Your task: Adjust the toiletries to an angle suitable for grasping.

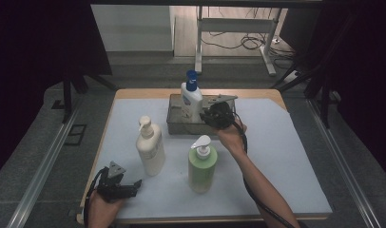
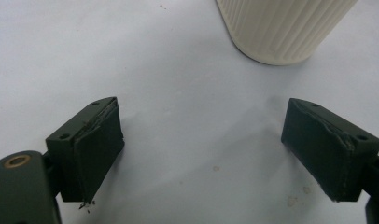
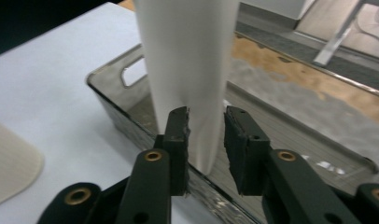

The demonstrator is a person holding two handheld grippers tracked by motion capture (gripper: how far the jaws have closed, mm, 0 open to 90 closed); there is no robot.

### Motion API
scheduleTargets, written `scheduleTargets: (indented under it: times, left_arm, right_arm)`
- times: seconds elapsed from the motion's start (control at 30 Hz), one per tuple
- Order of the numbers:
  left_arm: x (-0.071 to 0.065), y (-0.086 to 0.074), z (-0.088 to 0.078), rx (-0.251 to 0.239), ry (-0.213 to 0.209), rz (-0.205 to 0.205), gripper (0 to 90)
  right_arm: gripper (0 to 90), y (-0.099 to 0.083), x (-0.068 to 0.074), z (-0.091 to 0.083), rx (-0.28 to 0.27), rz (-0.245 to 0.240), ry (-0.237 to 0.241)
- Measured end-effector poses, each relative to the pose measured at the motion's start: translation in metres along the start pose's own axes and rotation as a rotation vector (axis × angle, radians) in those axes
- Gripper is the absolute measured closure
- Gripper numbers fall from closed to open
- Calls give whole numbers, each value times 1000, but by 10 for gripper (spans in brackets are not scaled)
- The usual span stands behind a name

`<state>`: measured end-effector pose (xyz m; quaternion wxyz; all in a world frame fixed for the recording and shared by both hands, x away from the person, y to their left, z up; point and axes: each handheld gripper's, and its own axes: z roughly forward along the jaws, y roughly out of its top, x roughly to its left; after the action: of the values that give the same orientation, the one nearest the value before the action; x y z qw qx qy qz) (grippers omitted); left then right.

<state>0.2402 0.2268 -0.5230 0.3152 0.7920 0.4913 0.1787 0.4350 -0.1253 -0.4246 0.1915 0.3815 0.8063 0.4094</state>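
A white bottle [image 1: 191, 97] with a blue cap stands in a grey metal tray [image 1: 174, 121] at the back of the table. My right gripper [image 1: 207, 115] reaches it from the right. In the right gripper view its jaws [image 3: 206, 126] close on the lower part of the white bottle [image 3: 187, 56], with the pads against its sides, over the tray's near wall [image 3: 113, 88]. My left gripper [image 1: 134, 186] rests low at the front left. Its jaws [image 2: 201, 135] stand wide open over the white cover with nothing between them, just short of the cream bottle's base [image 2: 281, 28].
A cream pump bottle [image 1: 150, 147] stands left of centre on the white table cover, and a green pump bottle [image 1: 202, 166] stands in front of the tray near the right forearm. The table's front edge runs just below the left hand.
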Motion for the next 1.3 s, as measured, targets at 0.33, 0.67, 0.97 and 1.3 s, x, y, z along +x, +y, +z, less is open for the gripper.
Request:
scheduleTargets:
  times: [0.33, 0.67, 0.97, 1.3]
  left_arm:
    - [0, 0, 0, 0, 0, 0, 122]
    - [0, 0, 0, 0, 0, 0, 122]
    - [0, 0, 0, 0, 0, 0, 122]
    - [0, 0, 0, 0, 0, 0, 122]
  right_arm:
    - [873, -1, -8, 10, 19, 29, -21]
    - [896, 1, -13, 31, 49, 66, -36]
    - [897, -2, -15, 45, 76, 81, -59]
    - [897, -3, -15, 54, 107, 83, -67]
